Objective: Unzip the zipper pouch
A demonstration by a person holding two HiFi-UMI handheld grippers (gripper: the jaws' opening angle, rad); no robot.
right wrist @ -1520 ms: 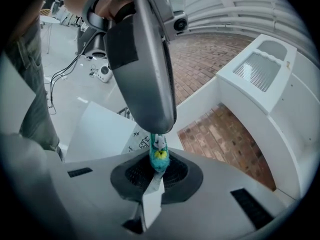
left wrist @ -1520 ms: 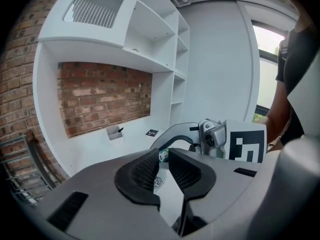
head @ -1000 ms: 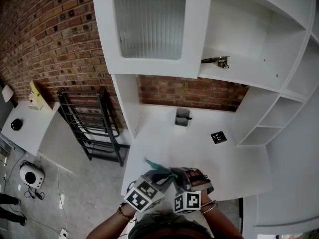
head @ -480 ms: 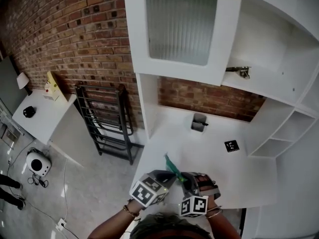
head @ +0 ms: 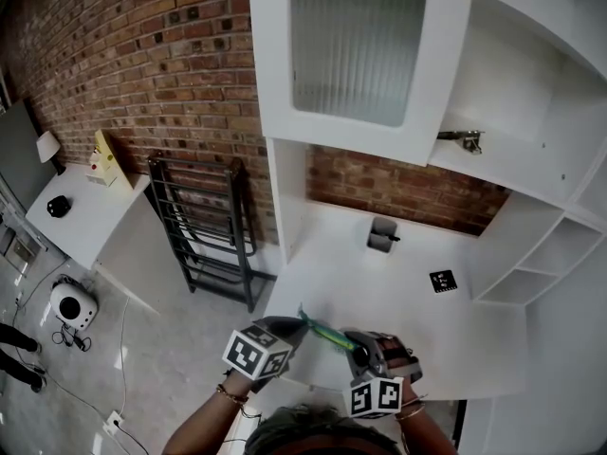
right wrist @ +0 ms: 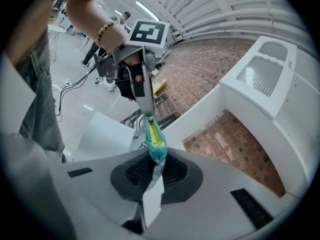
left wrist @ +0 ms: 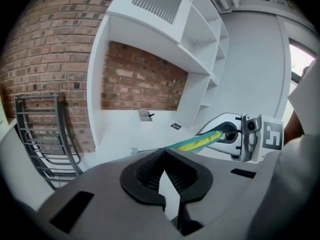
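While I am pinching the zipper pouch (head: 327,333) taut between my left tool (head: 300,323) and right tool (head: 360,348), at six o'clock over the tabletop (head: 408,297), any uneven pull is risking a slip.

The zipper pouch (head: 328,333) stretches above the near left part of the desk (head: 427,325), its left end in the left gripper (head: 300,321) and its right end in the right gripper (head: 358,345). A holder (head: 381,236) stands far on the desk, with a marker tag (head: 442,280) to its near right. A rack (head: 204,226) stands left of the desk.
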